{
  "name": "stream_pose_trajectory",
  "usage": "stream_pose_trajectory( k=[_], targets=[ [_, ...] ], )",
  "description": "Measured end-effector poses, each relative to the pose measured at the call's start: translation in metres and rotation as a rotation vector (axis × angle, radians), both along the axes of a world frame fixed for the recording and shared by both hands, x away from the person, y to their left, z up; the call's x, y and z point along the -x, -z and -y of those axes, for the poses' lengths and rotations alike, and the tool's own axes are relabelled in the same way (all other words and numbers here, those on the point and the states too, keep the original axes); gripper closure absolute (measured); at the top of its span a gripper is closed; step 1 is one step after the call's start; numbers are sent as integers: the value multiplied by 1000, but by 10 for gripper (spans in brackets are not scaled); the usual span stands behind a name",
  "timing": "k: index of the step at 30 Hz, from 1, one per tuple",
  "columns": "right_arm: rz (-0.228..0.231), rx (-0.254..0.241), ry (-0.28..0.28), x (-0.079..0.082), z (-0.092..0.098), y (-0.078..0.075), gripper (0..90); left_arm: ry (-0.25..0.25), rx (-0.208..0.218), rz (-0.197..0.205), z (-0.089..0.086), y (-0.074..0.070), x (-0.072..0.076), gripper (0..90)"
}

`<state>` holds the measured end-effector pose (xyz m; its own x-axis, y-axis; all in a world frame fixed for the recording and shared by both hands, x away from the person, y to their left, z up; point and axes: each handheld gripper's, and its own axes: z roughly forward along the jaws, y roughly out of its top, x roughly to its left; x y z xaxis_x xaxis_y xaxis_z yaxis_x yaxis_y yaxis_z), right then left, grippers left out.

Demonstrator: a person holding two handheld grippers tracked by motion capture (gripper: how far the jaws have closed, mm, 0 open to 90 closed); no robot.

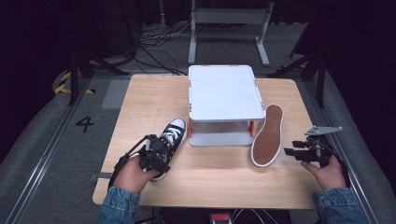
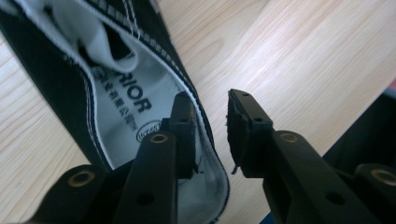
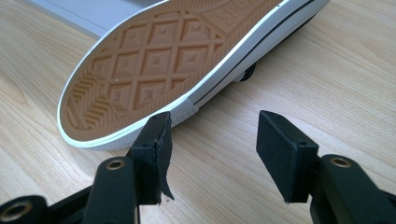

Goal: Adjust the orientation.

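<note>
A: Collar first. Your left gripper (image 2: 210,126) straddles the heel collar of the black canvas sneaker with white laces (image 1: 169,140): one jaw inside, one outside, a gap yet at the outer pad.

B: Lying how?

A: Upright at the wooden table's (image 1: 210,177) left, toe toward the white two-tier plastic rack (image 1: 226,93).

B: And yours on the right?

A: Your right gripper (image 3: 210,144) hangs wide apart, empty, just short of the second sneaker on its side, tan rubber diamond-tread sole (image 3: 154,60) facing you.
</note>
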<state>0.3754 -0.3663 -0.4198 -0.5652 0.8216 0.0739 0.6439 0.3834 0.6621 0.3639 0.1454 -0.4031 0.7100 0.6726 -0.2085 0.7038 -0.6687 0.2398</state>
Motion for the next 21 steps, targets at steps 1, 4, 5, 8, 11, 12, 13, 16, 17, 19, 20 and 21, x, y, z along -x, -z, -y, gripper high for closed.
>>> stream_pose_trajectory(
  k=[1, 4, 5, 8, 11, 12, 13, 16, 17, 19, 20, 21],
  targets=[
    [-3, -3, 1, 0, 0, 0, 466, 7, 20, -13, 4, 0, -1, 683],
    [-2, 1, -9, 0, -1, 1, 466, 48, 44, -1, 22, 0, -3, 592],
    [-3, 1, -9, 0, -2, 1, 466, 48, 44, -1, 22, 0, -3, 575],
    [-4, 0, -9, 0, -2, 1, 465, 67, 58, 11, 31, 0, -4, 528],
    [2, -1, -6, 0, 0, 1, 465, 44, 68, 52, 20, -15, -3, 488],
    [-2, -5, -4, 0, 1, 1, 465, 44, 68, 52, 20, -15, -3, 468],
    [-2, -5, -4, 0, 1, 1, 465, 22, 68, 80, 14, -21, -2, 468],
    [-5, -6, -1, 0, 1, 1, 465, -24, 37, 142, 2, -28, -3, 390],
    [-3, -5, -3, 1, 1, 1, 465, -82, -2, 164, -5, -28, -7, 370],
    [-2, -6, 0, 2, 1, 1, 465, -105, -24, 164, -8, -28, -10, 339],
    [-2, -2, 0, 2, 1, 1, 465, -118, -42, 176, -11, -25, -13, 332],
    [0, -1, 0, 3, 2, 2, 465, -122, -46, 179, -12, -24, -16, 330]
  ],
)
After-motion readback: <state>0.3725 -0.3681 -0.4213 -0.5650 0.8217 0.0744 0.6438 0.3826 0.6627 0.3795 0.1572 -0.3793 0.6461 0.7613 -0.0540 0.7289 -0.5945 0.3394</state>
